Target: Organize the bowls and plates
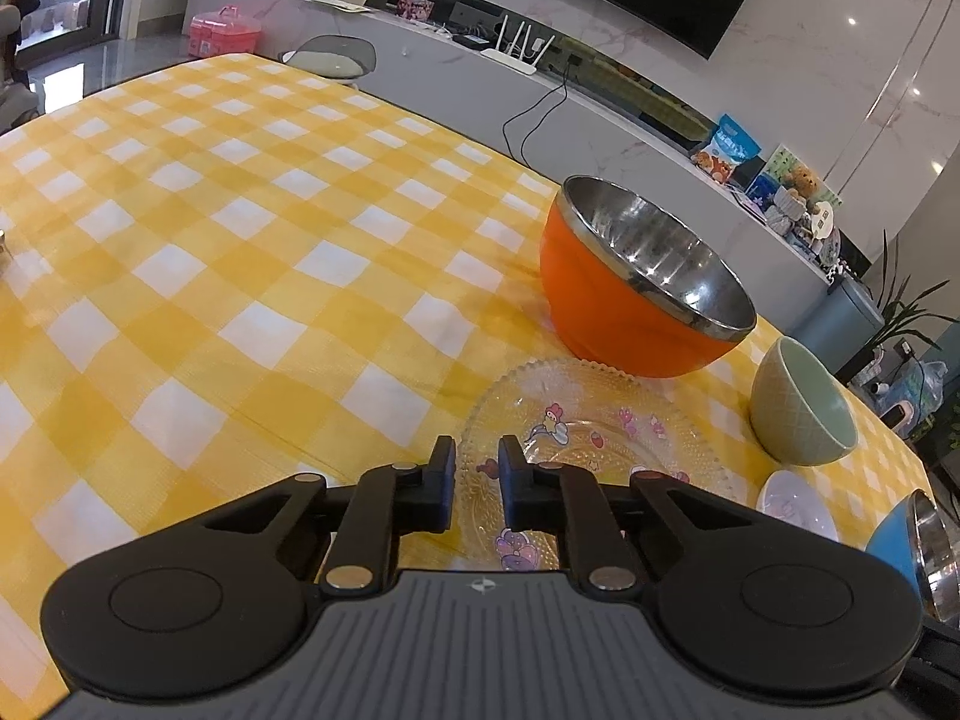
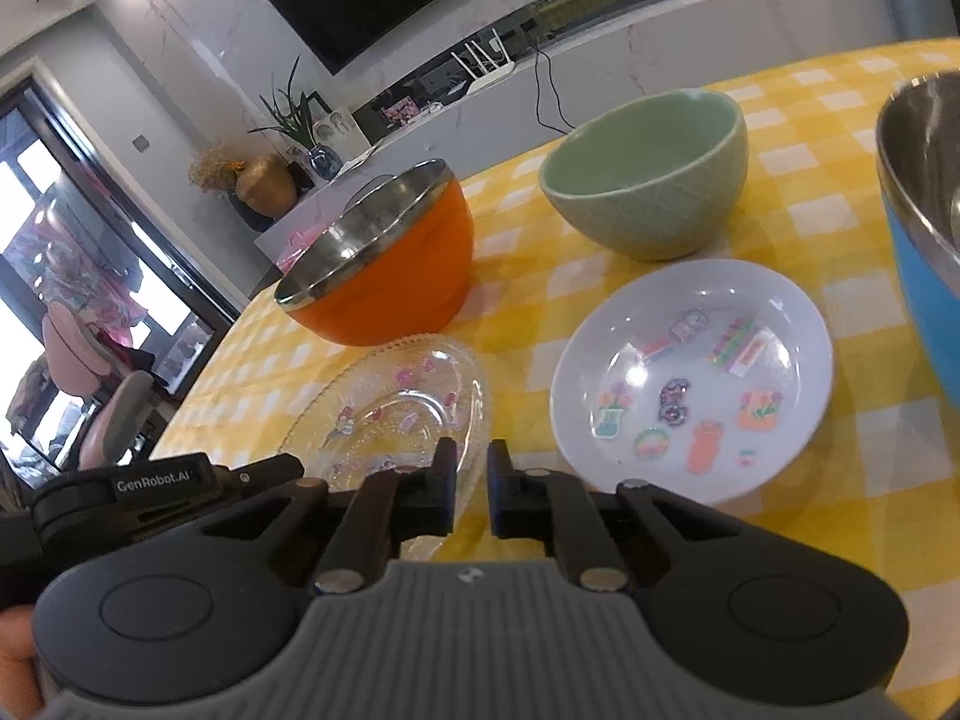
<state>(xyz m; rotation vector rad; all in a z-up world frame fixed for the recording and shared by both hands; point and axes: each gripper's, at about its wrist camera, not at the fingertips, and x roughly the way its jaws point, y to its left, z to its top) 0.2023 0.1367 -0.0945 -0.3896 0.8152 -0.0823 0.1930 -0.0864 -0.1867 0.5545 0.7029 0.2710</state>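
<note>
Left gripper at 6 o'clock in its own view, angled down over the near left rim of the clear glass plate. Jaws drawn close with only a slim gap between the pads, and plate edge visible through that gap; cannot tell whether the pads press on the rim. Glass plate flat on the worktop, which wears a yellow-and-white checked cloth. Orange bowl with a steel lining just beyond the plate at 1 o'clock, upright, its base next to the plate's far rim. Pale green bowl at 3 o'clock, apart from the orange one. White plate near 4 o'clock, just in front of the green bowl, and a blue bowl cut off at the right edge.

Right gripper at 6 o'clock in its own view, over the right rim of the same glass plate. Jaws nearly together, a narrow slit left between them with the rim showing inside it; cannot tell whether the rim is pinched. Black body of the left gripper at 8 o'clock, by the plate's near left side. White plate with coloured stickers at 3 o'clock, beside the glass plate without touching. Orange bowl at 11 o'clock, green bowl at 1 o'clock, blue bowl at the right edge. Part of a hand at the lower left corner.
</note>
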